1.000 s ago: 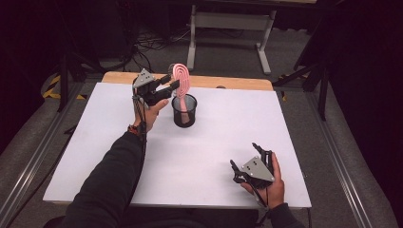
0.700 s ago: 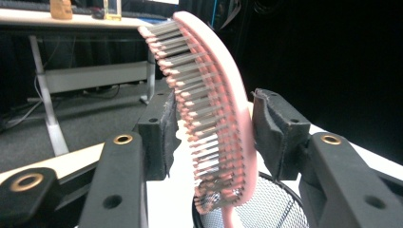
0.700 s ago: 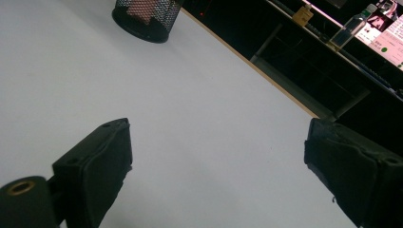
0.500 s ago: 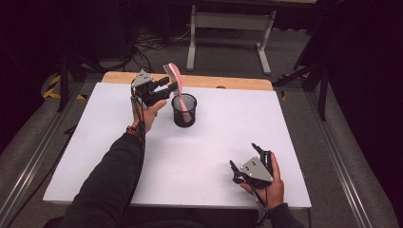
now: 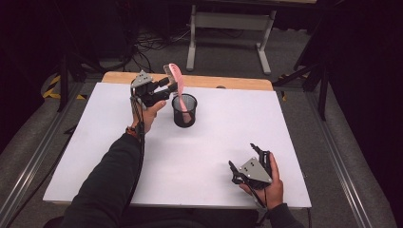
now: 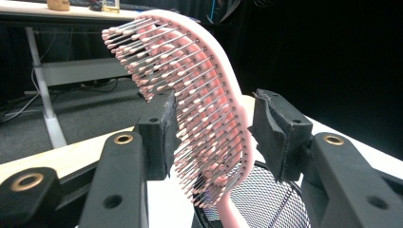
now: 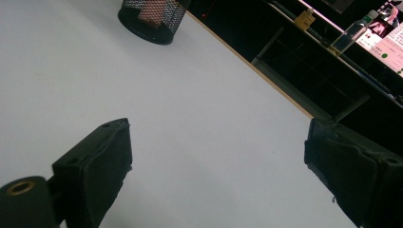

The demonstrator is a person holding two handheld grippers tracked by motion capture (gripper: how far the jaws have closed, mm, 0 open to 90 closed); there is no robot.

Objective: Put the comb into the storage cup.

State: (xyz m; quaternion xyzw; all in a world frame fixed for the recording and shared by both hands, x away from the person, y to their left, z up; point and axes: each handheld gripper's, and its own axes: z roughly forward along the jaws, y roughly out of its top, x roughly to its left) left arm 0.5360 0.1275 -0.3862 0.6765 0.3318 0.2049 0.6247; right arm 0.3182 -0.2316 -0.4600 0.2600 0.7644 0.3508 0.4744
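A pink hairbrush (image 5: pixel 174 78) stands tilted with its handle down in a black mesh cup (image 5: pixel 184 110) at the back middle of the white table. My left gripper (image 5: pixel 169 87) is shut on the brush head. In the left gripper view one pad presses the bristles and the other sits at the back of the hairbrush (image 6: pixel 209 109), with the cup's rim (image 6: pixel 266 190) just below. My right gripper (image 5: pixel 243 156) rests open near the front right, held low over the table with nothing between its jaws. The cup (image 7: pixel 151 16) stands far ahead of it in the right gripper view.
The white table top (image 5: pixel 209 142) has a wooden strip (image 5: pixel 228 81) along its far edge. Beyond it are a grey metal stand (image 5: pixel 228 28) and cables on the floor. Metal rails run along both sides of the table.
The brush stood upright in the cup a second ago; it now leans left toward my left gripper, which shifted slightly. The right gripper has stayed put.
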